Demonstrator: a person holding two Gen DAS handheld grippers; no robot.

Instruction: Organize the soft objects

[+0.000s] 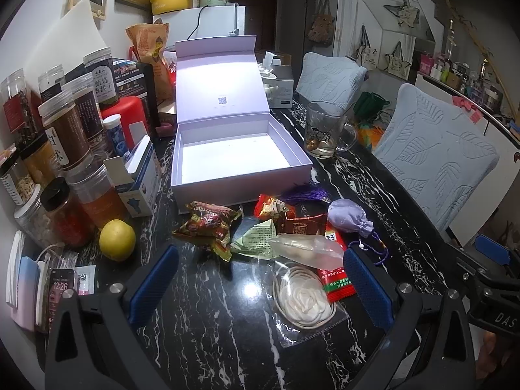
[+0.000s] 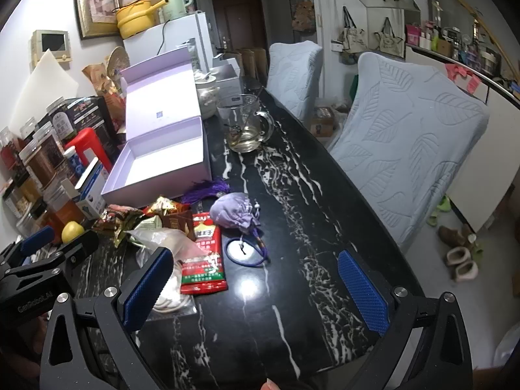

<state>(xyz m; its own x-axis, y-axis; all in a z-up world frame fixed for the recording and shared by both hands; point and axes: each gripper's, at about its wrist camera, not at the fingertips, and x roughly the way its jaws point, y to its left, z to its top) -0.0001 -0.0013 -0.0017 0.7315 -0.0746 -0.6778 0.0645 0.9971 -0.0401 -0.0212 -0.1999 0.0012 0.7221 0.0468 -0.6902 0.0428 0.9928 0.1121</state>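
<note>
**First speaker:** Where do the soft things lie, and which gripper is nearer to them?

**Second speaker:** A loose heap of soft things sits on the black marbled bench (image 1: 211, 308), just in front of an open white box (image 1: 240, 175). The left gripper (image 1: 260, 279) hovers low over the near edge of the heap, its blue fingers (image 1: 152, 282) spread wide apart and holding nothing. Between them lies a clear bag of white cotton pads (image 1: 305, 295), a little right of centre. Beyond it are a crinkled brown snack packet (image 1: 208, 224), a green paper packet (image 1: 256, 237) and a red sachet (image 1: 334, 276).

**First speaker:** And the right gripper?

**Second speaker:** The right gripper (image 2: 256, 289) also has its fingers wide apart and empty. The heap lies ahead and to its left. A lilac drawstring pouch (image 2: 232, 213) sits ahead, slightly left of the midline, with its purple cord (image 2: 253, 253) trailing toward the gripper. The pouch's long axis runs from far left to near right. Judging by this, the right gripper seems the better placed for the pouch, the left for the pad bag and packets.

**First speaker:** What do the containers hold?

**Second speaker:** The box stands with its lid upright and its tray bare inside. It is straight ahead of the left gripper, past the heap. A glass mug (image 1: 326, 130) to the right of the box holds a little pale liquid and some dark bits.
</note>
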